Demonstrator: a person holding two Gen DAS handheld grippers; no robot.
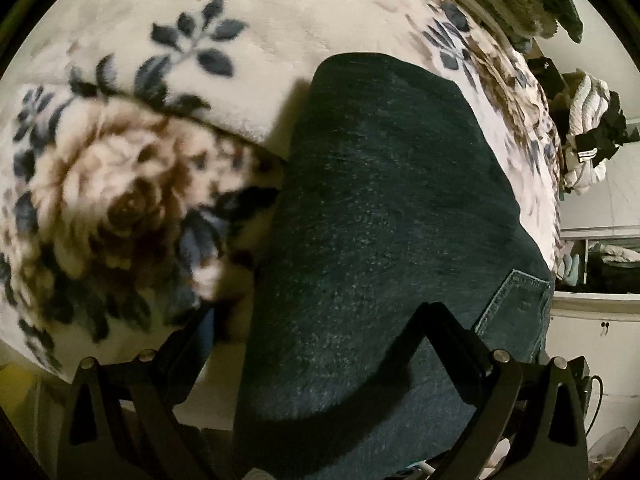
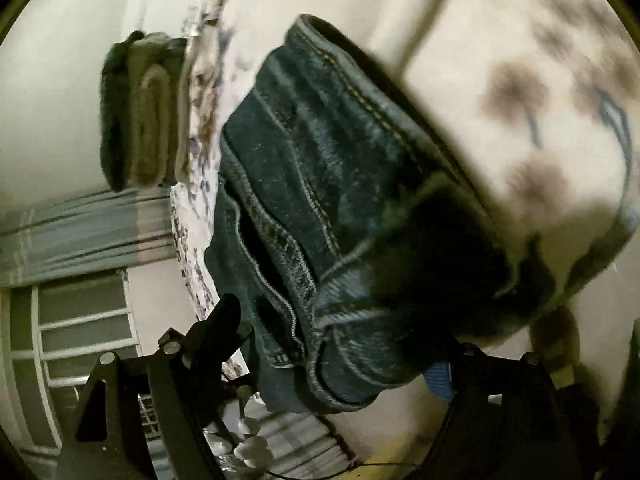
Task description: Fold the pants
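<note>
Dark blue jeans (image 1: 380, 208) lie folded on a cream floral blanket (image 1: 248, 20). In the left wrist view the folded bundle runs between my left gripper's (image 1: 316, 344) two black fingers (image 1: 440, 328), which stand wide on either side of it. A back pocket (image 1: 516, 304) shows by the right finger. In the right wrist view the jeans' waistband and seams (image 2: 320, 184) fill the middle, and my right gripper (image 2: 344, 344) straddles that end with its fingers (image 2: 224, 320) spread apart. Whether either gripper presses the cloth cannot be told.
The blanket (image 2: 520, 80) covers a bed. A stack of folded towels (image 2: 140, 104) sits at its far end. A heap of clothes (image 1: 592, 136) and white cabinets (image 1: 600, 328) are off the bed's right edge. A window (image 2: 80, 320) is at the left.
</note>
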